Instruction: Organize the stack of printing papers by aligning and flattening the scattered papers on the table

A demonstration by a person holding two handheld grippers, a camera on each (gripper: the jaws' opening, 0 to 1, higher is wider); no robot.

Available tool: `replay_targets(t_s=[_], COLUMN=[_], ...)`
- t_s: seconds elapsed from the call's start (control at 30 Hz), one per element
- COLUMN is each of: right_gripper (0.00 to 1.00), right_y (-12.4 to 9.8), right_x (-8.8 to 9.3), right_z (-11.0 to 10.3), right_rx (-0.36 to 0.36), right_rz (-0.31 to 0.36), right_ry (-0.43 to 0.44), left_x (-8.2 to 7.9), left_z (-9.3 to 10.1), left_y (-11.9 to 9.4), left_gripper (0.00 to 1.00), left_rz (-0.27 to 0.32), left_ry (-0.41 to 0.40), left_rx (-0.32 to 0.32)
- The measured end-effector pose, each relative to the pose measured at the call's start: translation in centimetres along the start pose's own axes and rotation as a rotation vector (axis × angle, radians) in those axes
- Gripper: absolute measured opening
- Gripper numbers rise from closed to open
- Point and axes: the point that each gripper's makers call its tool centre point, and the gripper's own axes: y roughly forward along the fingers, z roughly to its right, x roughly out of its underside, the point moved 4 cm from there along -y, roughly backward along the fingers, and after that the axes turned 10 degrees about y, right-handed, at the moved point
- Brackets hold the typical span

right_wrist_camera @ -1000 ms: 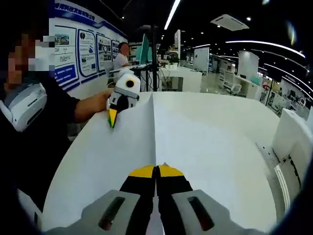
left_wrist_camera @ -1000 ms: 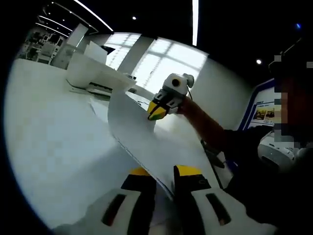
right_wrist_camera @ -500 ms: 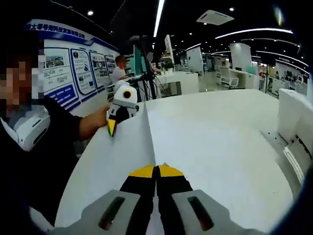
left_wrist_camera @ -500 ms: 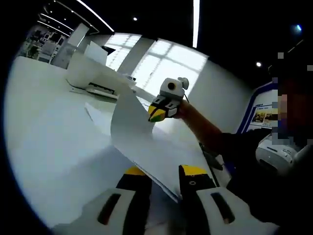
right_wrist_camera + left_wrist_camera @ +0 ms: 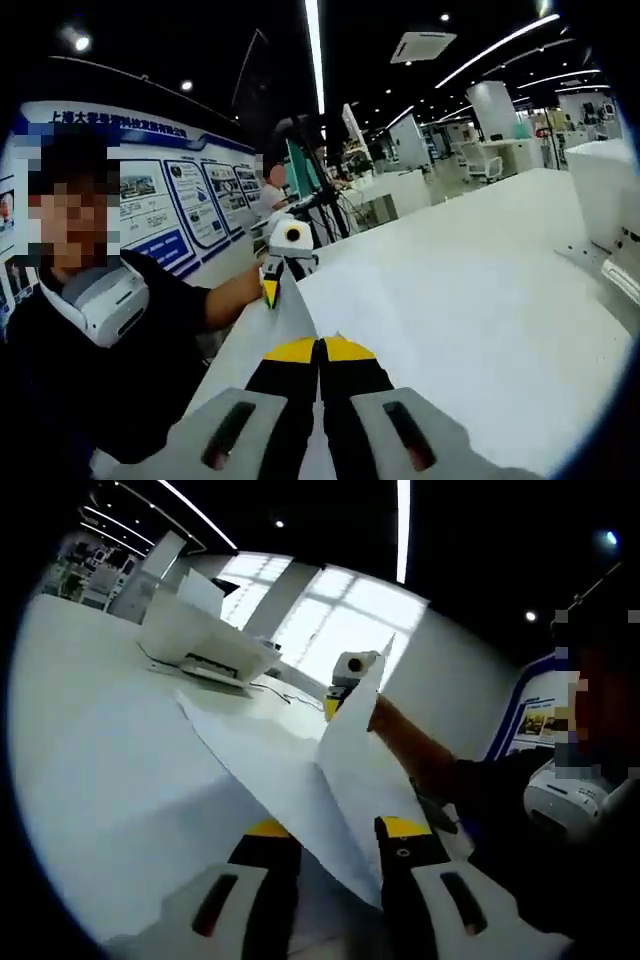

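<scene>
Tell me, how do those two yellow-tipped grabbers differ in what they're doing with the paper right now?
The right gripper has its jaws pressed together on the paper; the left gripper has its jaws apart, with the paper passing between them. In the left gripper view, the right gripper's end of the paper is raised, while the left gripper's end sits low by the table. Both have yellow tips and are held by one person.

Matt white paper (image 5: 340,780), smooth glossy white table (image 5: 110,750), yellow-tipped plastic claw (image 5: 320,352).
</scene>
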Motion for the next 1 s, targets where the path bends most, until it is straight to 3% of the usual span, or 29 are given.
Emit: replay_targets(t_s=[0.1,0.5,0.67,0.8,1.0], right_gripper=[0.0,0.0,0.0,0.0,0.0], right_y=[0.8,1.9,2.4,3.5,3.1], right_x=[0.0,0.7,0.9,1.3,2.5], right_z=[0.3,2.9,2.4,0.9,2.0], right_rx=[-0.011,0.114,0.115,0.111,0.162], right_rz=[0.01,-0.003,0.016,-0.008,-0.127], right_ry=[0.03,0.19,0.254,0.244,0.161], left_x=[0.0,-0.4,-0.4,-0.3,-0.3], left_z=[0.1,0.2,0.0,0.0,0.0], left_y=[0.0,-0.1,-0.1,0.0,-0.1], left_gripper=[0.35,0.45,0.45,0.43,0.4], left_rz=[-0.001,0.026,0.031,0.029,0.027], left_ry=[0.002,-0.007,-0.016,-0.016,-0.019], left_rx=[0.001,0.015,0.004,0.0,-0.005])
